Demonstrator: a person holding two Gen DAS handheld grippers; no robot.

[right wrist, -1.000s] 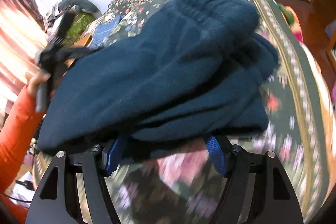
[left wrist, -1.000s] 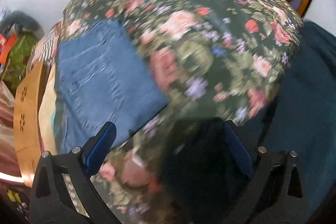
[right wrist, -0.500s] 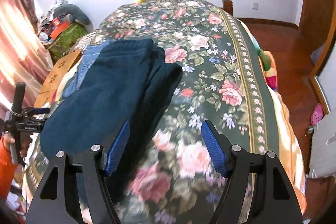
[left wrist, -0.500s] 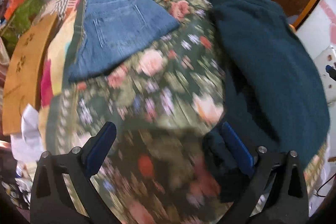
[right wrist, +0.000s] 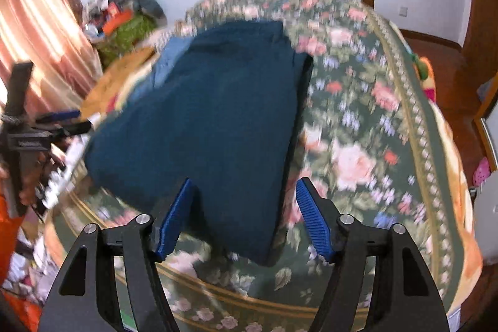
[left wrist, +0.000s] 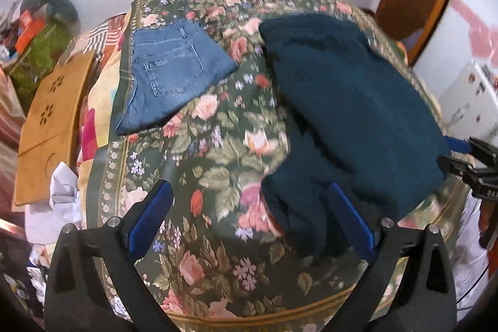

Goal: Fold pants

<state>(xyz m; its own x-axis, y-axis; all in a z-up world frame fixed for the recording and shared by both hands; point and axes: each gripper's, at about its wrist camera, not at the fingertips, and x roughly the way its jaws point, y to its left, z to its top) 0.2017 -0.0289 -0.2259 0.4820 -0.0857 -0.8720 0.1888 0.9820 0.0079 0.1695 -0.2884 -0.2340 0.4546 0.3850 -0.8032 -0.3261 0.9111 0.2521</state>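
Left wrist view: one pair of dark teal pants (left wrist: 351,114) lies folded on the floral bedspread (left wrist: 224,151); one folded pair of jeans (left wrist: 171,73) sits apart, beyond. Left gripper (left wrist: 249,213) and right gripper (right wrist: 244,213), jaws apart, empty. Fold layers probably two; blurred.

Black angular left gripper (left wrist: 249,217), ribbed blue pads (left wrist: 149,215), silver screws, matching right gripper (right wrist: 244,217), orange sleeve (right wrist: 6,226)
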